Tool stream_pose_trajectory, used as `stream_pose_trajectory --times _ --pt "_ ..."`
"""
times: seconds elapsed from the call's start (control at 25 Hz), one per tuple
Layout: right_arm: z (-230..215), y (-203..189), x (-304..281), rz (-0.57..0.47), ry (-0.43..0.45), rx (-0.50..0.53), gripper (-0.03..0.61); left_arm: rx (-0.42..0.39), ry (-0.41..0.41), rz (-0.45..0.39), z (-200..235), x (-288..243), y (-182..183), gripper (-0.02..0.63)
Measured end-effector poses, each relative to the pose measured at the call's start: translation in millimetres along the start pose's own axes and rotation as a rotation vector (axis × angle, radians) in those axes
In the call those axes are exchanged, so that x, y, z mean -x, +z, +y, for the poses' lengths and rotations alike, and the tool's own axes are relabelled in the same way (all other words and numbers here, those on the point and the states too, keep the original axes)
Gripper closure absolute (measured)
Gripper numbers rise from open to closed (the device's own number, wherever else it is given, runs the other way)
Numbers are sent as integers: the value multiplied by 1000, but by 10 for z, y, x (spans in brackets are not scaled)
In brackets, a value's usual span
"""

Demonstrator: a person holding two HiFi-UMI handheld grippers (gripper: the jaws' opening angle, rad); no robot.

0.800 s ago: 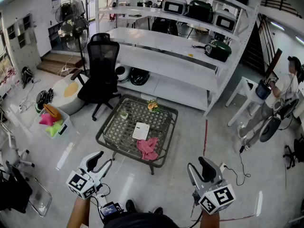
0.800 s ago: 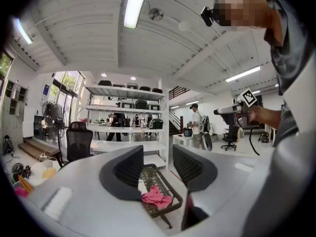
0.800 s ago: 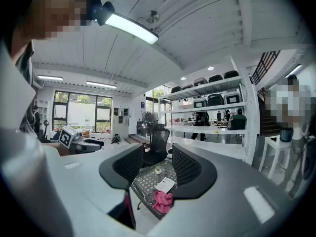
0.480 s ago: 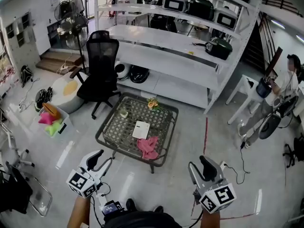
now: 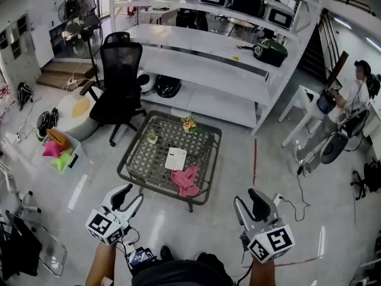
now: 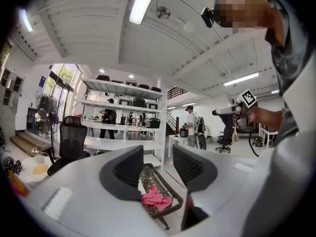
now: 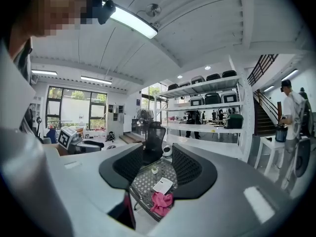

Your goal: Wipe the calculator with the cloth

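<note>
A white calculator lies flat on a low wicker-top table, with a crumpled pink cloth just in front of it, near the table's front edge. Both grippers hang in the air well short of the table. My left gripper is at the lower left, my right gripper at the lower right. In the left gripper view the jaws of the left gripper stand apart with only the distant cloth showing between them. The right gripper is open too, framing the calculator and the cloth.
A small flower pot and a little cup stand on the table's far side. Behind it are a black office chair and long white shelving. A person stands at the right. A box of coloured things sits at the left.
The head view has shifted a little, so the shelves sit higher in the picture. Both grippers keep their places in front of the table, and nothing was taken hold of.
</note>
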State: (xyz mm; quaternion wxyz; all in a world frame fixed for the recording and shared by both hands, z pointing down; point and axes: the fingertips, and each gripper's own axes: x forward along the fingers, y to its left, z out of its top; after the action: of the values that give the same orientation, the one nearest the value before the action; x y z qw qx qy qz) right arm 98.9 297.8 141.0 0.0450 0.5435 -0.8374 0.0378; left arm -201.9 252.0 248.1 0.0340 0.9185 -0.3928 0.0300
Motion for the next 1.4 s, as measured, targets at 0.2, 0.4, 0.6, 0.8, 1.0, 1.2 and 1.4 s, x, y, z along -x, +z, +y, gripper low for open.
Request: stream_pose_trajectory --times 0.2,0.4,0.6,0.8,1.0,1.2,1.4 --pt "129 5 -116 -16 -1 -20 396 1 -52 17 21 -156 -180 416" --pt "-27 -83 -245 12 3 -21 394 22 -74 34 -44 -445 -258 416" --pt "-327 -177 -554 31 54 -46 396 11 -43 74 -34 -731 -274 416" --pt "-659 -214 -909 17 131 -59 396 19 43 98 43 -948 -311 416" --pt "-945 -208 -1214 17 197 -56 396 24 111 103 50 -1205 -292 416" --pt "-1125 -234 -1412 20 276 -67 396 23 175 109 2 -1351 -299 416" --pt "-1346 -252 -1530 20 336 -65 396 47 238 120 -98 -1467 -277 416"
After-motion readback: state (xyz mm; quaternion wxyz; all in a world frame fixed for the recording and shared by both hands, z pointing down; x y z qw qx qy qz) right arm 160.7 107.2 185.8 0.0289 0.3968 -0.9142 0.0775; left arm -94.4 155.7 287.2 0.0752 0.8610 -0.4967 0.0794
